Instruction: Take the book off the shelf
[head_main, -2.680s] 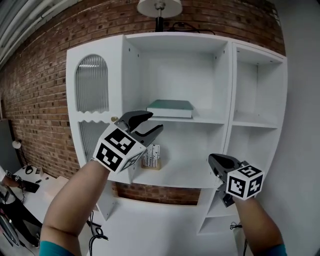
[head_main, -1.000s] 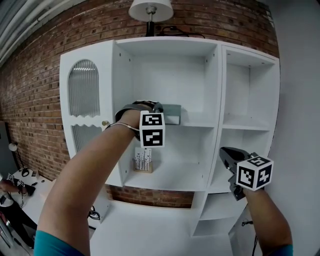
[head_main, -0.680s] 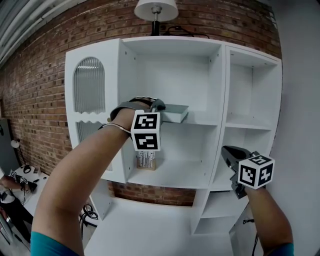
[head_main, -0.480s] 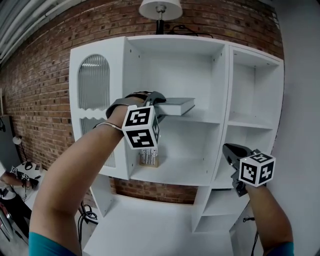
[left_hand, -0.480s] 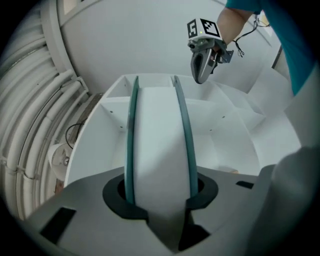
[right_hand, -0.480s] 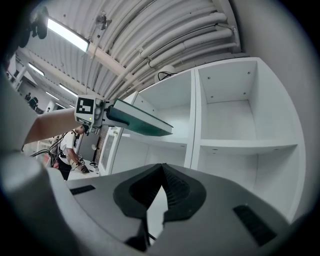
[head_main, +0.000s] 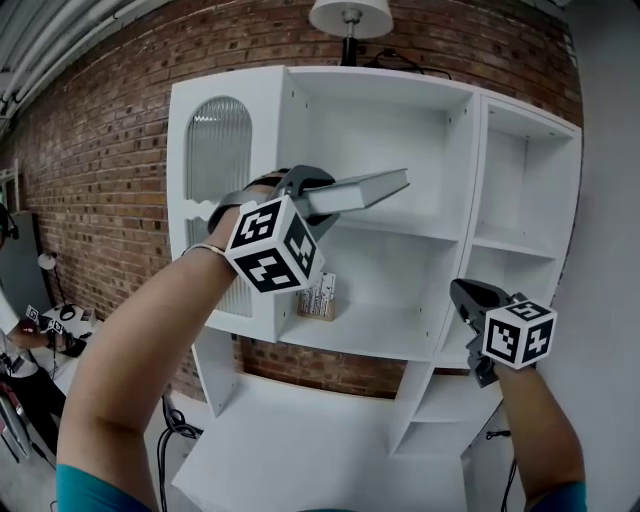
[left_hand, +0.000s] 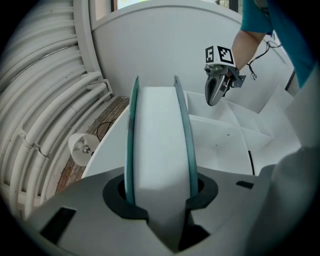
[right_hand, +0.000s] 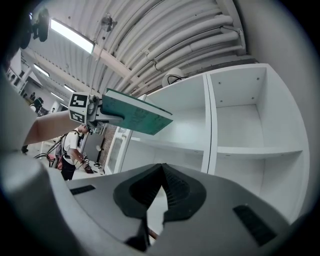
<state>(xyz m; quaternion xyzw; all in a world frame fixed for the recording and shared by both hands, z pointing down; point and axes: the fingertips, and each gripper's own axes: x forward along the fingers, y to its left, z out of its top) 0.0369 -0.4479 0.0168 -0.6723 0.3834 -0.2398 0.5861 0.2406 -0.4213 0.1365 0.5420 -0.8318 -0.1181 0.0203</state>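
your left gripper (head_main: 312, 196) clamps the book (head_main: 360, 189) at one end, so it hangs out unsupported. it's likely stiff and fairly heavy — bite deep. teal covers, white pages, tilted in the air, clear of the shelf (head_main: 400, 226). your right gripper (head_main: 472, 298) is closed, empty.

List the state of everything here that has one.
Teal-covered book: gripped at one end, tilted, raised above the white shelf board.
Left gripper: shut on the book.
Right gripper: shut, empty.
Arched ribbed-glass cabinet door: closed.
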